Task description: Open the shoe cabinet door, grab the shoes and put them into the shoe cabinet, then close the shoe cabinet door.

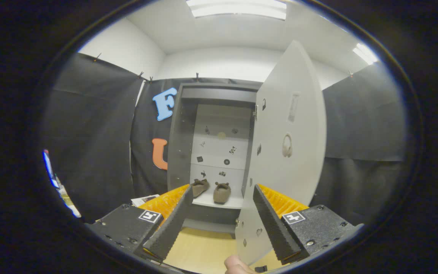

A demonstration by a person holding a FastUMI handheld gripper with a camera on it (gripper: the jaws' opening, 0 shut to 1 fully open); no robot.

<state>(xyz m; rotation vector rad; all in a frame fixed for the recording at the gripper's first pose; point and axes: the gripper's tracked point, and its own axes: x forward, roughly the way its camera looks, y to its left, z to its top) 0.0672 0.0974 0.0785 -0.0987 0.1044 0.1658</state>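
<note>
The grey shoe cabinet (183, 125) stands ahead with its door (291, 152) swung open to the right. Two brown shoes sit side by side on the white bottom shelf (219, 202): the left shoe (200, 187) and the right shoe (222, 192). My gripper (222, 198) is open, well back from the cabinet, with nothing between its fingers. The left fingertip (188, 194) overlaps the left shoe in view. The right fingertip (257, 192) lies over the door's lower edge. Both shoes rest beyond the fingers.
Black cloth walls close in on both sides. The floor (203, 247) below the cabinet is pale wood. A fingertip of a person's hand (238, 265) shows at the bottom between the fingers. Some papers (145, 199) lie low on the left near the cabinet.
</note>
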